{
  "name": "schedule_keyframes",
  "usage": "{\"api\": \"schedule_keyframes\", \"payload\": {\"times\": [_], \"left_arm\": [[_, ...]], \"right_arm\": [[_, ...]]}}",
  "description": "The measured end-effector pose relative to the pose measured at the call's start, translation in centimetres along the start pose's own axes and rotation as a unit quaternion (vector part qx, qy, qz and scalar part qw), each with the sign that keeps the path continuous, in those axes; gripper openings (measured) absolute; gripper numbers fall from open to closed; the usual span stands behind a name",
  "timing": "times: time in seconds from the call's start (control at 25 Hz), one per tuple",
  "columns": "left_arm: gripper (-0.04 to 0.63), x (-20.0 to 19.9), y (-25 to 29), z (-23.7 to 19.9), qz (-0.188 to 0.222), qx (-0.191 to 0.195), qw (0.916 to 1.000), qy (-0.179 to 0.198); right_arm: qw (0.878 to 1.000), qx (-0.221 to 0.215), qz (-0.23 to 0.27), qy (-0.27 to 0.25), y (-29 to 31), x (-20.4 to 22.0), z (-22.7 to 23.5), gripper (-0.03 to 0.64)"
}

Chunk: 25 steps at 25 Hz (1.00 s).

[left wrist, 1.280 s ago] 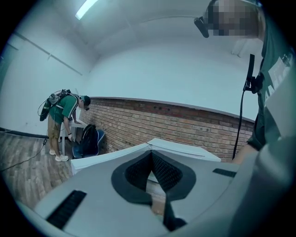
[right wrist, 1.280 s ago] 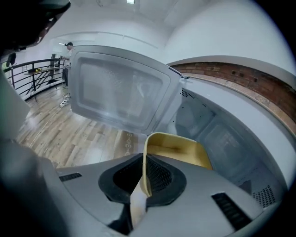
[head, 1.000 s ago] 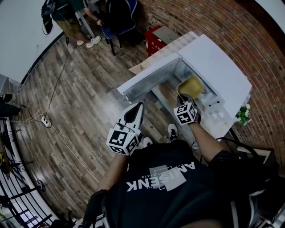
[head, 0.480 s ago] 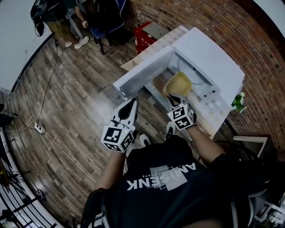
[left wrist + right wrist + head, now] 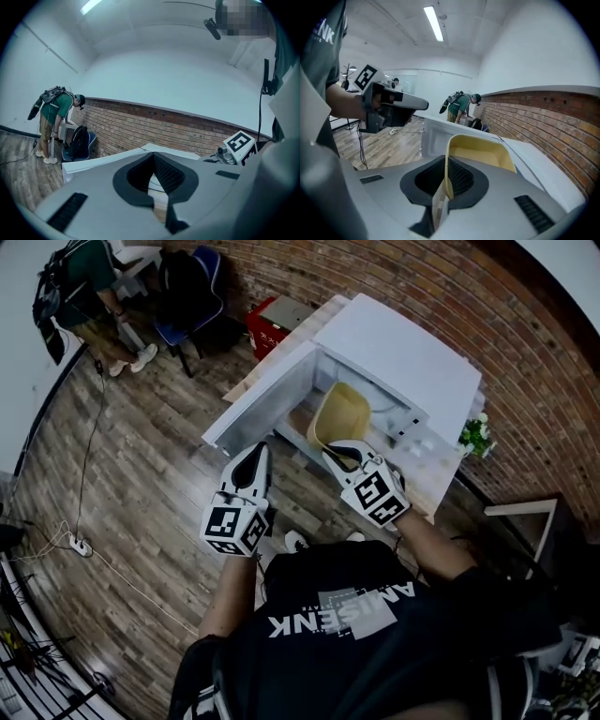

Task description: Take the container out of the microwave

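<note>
To the left, the left gripper (image 5: 253,460) has its jaws together and holds nothing, near the open microwave door (image 5: 258,395). To its right, the right gripper (image 5: 336,452) is clamped on the rim of the yellow container (image 5: 342,409). The container is held at the mouth of the white microwave (image 5: 403,348).

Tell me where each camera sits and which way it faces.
Head view: on the person's head, looking down at the open white microwave and wooden floor; shows dark shirt, left gripper and right gripper.
Left gripper view: rides the left gripper, looking along its shut jaws toward the red brick wall; shows the right gripper's marker cube.
Right gripper view: rides the right gripper, looking along jaws shut on the yellow plastic container; shows the left gripper.
Shared: head and right gripper views both show container and microwave.
</note>
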<state>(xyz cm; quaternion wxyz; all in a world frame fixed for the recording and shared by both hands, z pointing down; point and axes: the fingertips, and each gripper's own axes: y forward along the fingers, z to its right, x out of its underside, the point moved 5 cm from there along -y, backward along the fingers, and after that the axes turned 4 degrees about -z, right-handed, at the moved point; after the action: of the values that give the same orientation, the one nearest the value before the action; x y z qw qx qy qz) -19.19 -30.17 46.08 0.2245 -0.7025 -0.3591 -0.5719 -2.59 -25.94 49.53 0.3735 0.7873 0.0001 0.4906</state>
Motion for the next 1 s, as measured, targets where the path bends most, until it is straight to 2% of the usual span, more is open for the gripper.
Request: {"api": "schedule_keyframes", "payload": {"times": [0.2, 0.36, 1.0], "left_arm": [[0.011, -0.9, 2.5, 2.4, 0.005, 0.008, 0.9999, 0.009], [0.011, -1.8, 4.1, 5.1, 0.010, 0.028, 0.9993, 0.023], [0.011, -5.0, 11.1, 12.6, 0.012, 0.091, 0.9943, 0.055]], "right_arm": [[0.999, 0.003, 0.021, -0.027, -4.4, -1.1, 1.9, 0.051], [0.999, 0.023, 0.027, -0.029, -7.9, -1.2, 3.7, 0.051], [0.992, 0.127, 0.025, 0.007, -19.1, 3.2, 11.5, 0.051]]}}
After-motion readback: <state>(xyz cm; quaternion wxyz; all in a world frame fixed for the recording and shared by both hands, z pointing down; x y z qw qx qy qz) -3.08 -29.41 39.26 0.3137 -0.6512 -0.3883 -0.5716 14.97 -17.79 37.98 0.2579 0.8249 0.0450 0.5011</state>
